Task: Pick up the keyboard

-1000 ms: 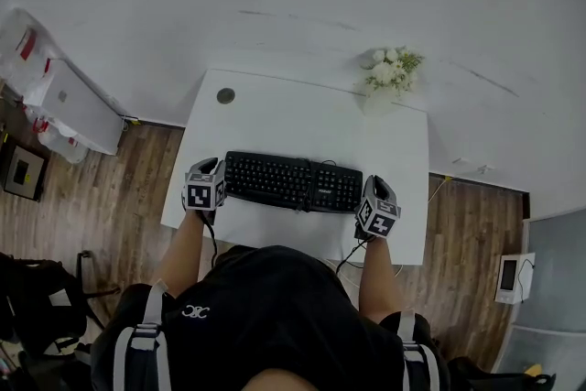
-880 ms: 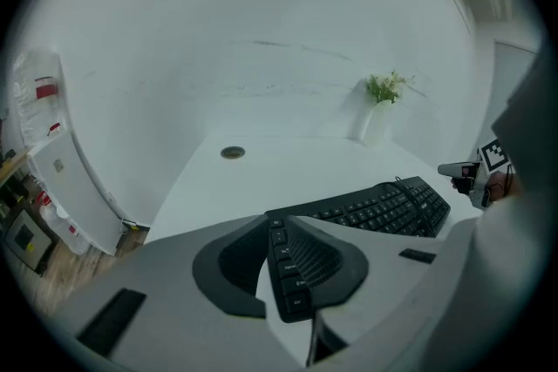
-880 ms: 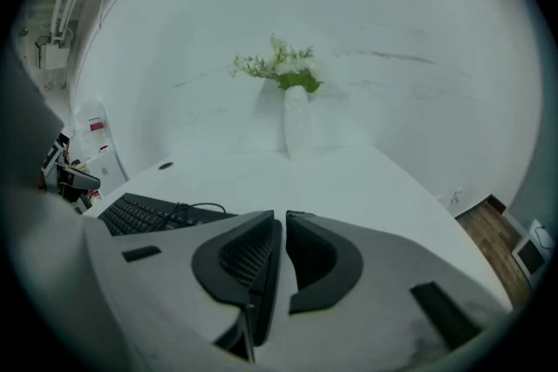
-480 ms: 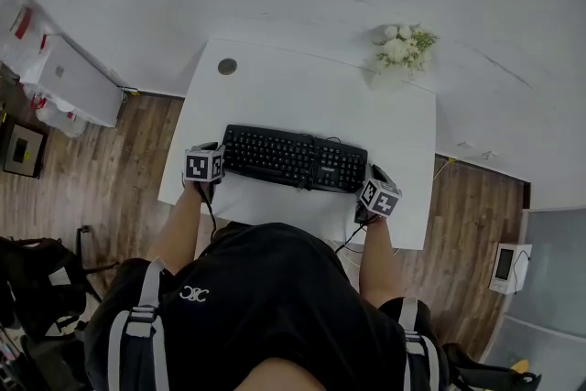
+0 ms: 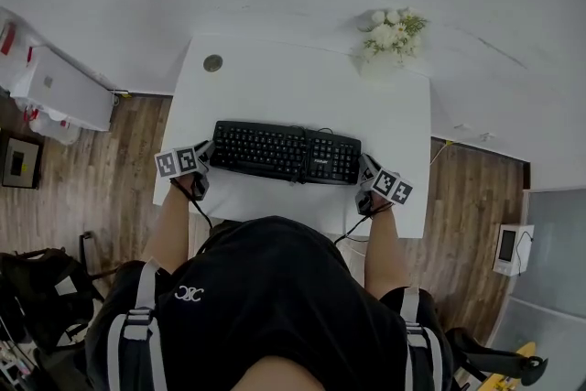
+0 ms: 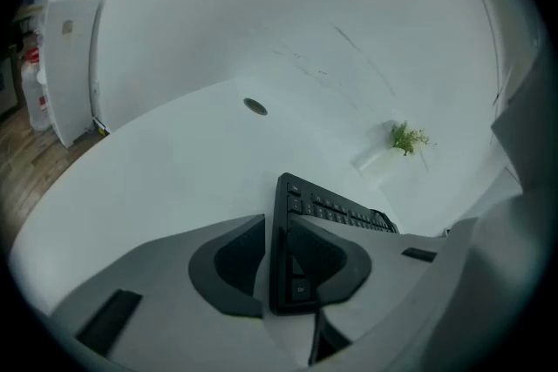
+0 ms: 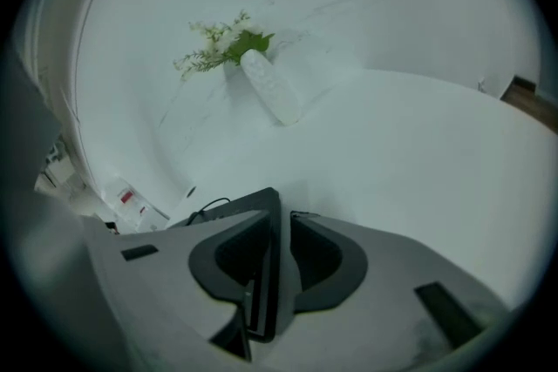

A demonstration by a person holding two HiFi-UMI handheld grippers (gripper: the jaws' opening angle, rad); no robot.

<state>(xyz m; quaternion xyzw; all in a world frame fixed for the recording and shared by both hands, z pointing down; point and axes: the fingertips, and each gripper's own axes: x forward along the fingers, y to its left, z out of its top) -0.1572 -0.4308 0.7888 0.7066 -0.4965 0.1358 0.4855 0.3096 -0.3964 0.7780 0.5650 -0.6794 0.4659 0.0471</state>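
Plainly the keyboard [image 5: 286, 153] lies across the near half of the white table [image 5: 275, 87], long side running left to right, and looks to rest on the tabletop rather than hang in the air. Its left end sits between the fingers [image 6: 228, 261] of the left gripper [image 5: 203, 151]. Those fingers are opening: one pad stands just clear of the end, so this side has no grip. The right end is between the fingers of the right gripper [image 5: 366, 168], and there both pads appear to press on the thin edge of the board.

By my reading the lift is not in effect. One end is loose and the other pinched, so the step in hand is a hold at the two ends that is slack on the left. The next move calls for the left fingers to shut squarely on their end. Then both hands must rise together and level, or the board will tip or twist out.

Both forearms reach forward from the person's body, one on each side. Each gripper slants down toward the table and inward at its end of the keyboard, with its marker cube turned outward. A small bunch of flowers [image 5: 389, 32] stands well apart at the far right corner.
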